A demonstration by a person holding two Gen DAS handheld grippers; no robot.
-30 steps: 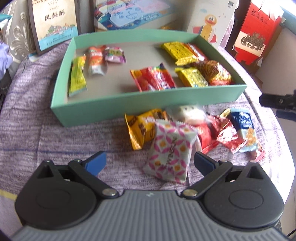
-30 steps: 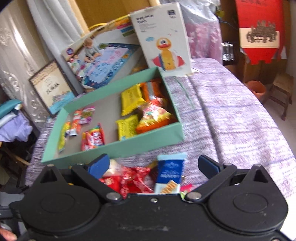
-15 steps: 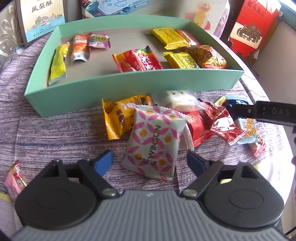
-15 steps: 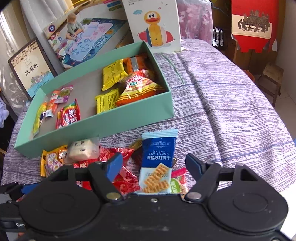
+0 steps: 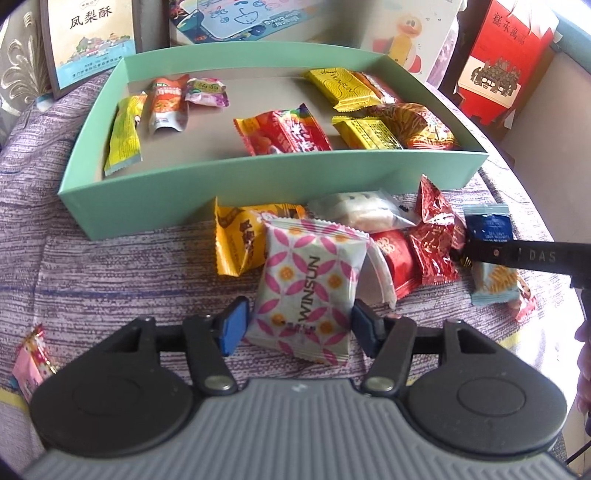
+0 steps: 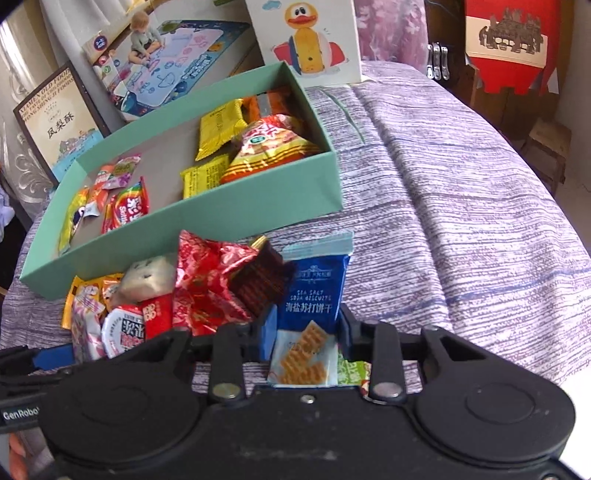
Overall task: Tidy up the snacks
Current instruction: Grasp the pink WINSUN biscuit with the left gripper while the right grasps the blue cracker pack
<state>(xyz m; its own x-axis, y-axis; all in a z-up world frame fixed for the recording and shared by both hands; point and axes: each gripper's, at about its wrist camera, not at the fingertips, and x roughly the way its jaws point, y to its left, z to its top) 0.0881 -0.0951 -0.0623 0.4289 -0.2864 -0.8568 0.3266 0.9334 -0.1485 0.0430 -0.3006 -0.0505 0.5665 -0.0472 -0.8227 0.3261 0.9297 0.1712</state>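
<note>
Our left gripper (image 5: pixel 297 325) is closing around the pink packet (image 5: pixel 308 286), pads not quite touching. Our right gripper (image 6: pixel 308 328) is closing, pinching the blue biscuit pack (image 6: pixel 314 295).

Surface (image 6: pixel 461 206) covered in purple-white streaked cloth. Ahead of the tool, propped boxes: framed pastry box (image 5: pixel 90 35), kids' drawing-mat box (image 6: pixel 170 70), white duck-print box (image 6: pixel 306 37). Red paper carton (image 5: pixel 506 62) ahead-right. Patterned curtain (image 5: pixel 18 62) far left. Wooden stool (image 6: pixel 550 147) on the floor, right. Bright daylight.
</note>
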